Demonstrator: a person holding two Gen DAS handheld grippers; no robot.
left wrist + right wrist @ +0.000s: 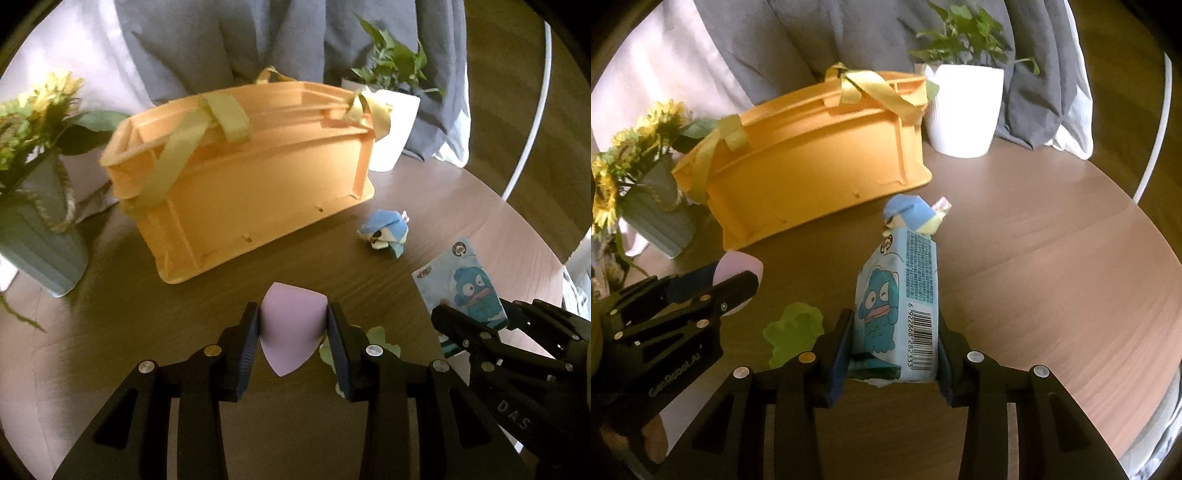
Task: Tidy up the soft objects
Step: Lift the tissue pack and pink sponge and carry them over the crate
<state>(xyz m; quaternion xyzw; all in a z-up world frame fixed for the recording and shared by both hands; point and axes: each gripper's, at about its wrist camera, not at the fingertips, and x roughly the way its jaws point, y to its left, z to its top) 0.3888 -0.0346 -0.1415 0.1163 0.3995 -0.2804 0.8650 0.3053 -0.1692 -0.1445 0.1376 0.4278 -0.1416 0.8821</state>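
Left wrist view: my left claw (291, 332) clenched the pink sponge (286, 328) at lower centre, below the orange basket (240, 177).

Right wrist view: my right claw (894, 347) gripped the tissue pack (897, 310); both needed lifting clear over the basket's rim before release.

Dim warm light, soft blur, fisheye vignette

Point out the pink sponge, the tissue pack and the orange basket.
pink sponge (291, 325): left wrist view, its front face between the pads.
tissue pack (897, 306): right wrist view, its printed front.
orange basket (266, 188): left wrist view, its long side wall.
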